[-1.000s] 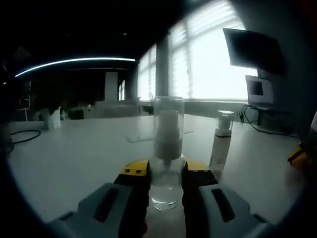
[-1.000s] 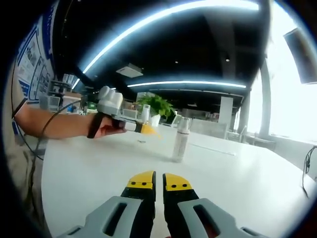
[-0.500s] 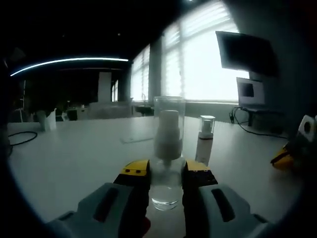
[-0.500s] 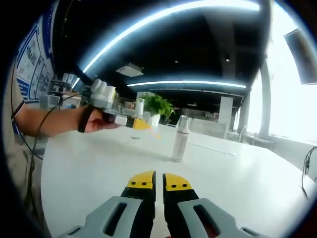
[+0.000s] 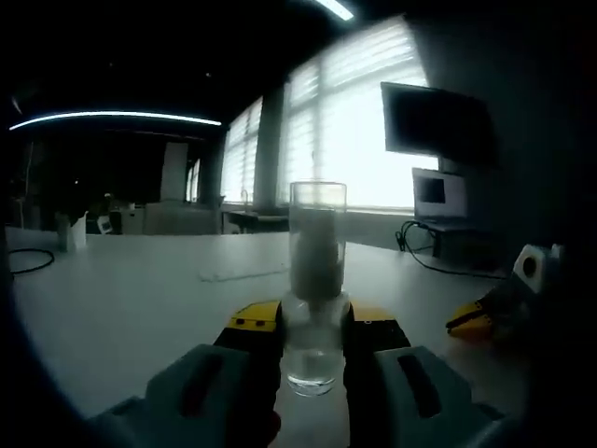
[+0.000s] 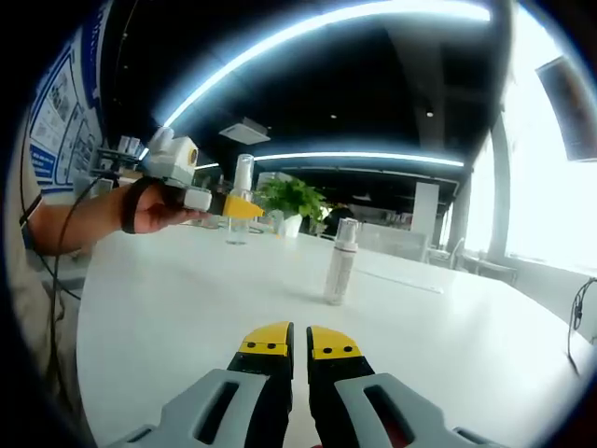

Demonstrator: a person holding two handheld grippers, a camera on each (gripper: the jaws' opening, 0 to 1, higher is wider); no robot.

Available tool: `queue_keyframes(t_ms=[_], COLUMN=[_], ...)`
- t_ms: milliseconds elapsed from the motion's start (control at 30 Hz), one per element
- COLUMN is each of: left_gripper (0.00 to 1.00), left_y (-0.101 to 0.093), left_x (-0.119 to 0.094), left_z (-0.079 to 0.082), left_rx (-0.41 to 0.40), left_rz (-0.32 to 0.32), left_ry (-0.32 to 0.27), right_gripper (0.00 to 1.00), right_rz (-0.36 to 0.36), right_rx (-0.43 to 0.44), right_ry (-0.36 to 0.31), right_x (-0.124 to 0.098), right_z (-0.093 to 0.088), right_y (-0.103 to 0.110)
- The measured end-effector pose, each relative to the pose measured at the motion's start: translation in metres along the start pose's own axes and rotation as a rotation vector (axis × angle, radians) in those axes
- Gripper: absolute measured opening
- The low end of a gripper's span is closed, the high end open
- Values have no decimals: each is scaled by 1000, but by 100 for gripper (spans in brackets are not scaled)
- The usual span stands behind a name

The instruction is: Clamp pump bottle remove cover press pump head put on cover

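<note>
A clear pump bottle with a transparent cover over its white pump head stands upright between my left gripper's yellow-tipped jaws, which are shut on its body. In the right gripper view the same bottle appears at the far left, held by the left gripper in a person's hand. A second capped pump bottle stands alone on the white table. My right gripper hovers low over the table, shut on nothing. Its yellow tips show at the right edge of the left gripper view.
A person's forearm with a trailing cable reaches in from the left. A potted plant sits behind the table. A dark monitor, bright windows and cables lie at the table's far side.
My left gripper has carried the clamped bottle leftward and away from the standing bottle, which has slid behind the held bottle in the left gripper view. The right gripper has stayed put.
</note>
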State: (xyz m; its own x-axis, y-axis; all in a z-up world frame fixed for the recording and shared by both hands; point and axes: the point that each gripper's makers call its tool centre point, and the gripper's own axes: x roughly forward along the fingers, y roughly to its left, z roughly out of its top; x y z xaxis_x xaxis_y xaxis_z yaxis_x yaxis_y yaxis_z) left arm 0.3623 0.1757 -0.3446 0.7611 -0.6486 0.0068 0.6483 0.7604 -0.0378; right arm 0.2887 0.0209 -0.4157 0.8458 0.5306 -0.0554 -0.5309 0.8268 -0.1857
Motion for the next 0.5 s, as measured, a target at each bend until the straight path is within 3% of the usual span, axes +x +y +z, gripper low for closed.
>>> queue_keyframes(t_ms=[67,367,500], left_gripper=[16,16,16], left_y=[-1,-8,-10], left_x=[-4,-18,-21], left_z=[0,-5,-11], left_rx=[-28,-11,7], left_rz=[-3,-26,-26], left_ry=[6,-16,8], right_gripper=[1,1,1], right_rz=[0,-1,5], right_rx=[-1,-8,-10], right_ry=[0,2,1], right_x=[0,0,0], right_z=[0,0,0], right_y=[0,1,2])
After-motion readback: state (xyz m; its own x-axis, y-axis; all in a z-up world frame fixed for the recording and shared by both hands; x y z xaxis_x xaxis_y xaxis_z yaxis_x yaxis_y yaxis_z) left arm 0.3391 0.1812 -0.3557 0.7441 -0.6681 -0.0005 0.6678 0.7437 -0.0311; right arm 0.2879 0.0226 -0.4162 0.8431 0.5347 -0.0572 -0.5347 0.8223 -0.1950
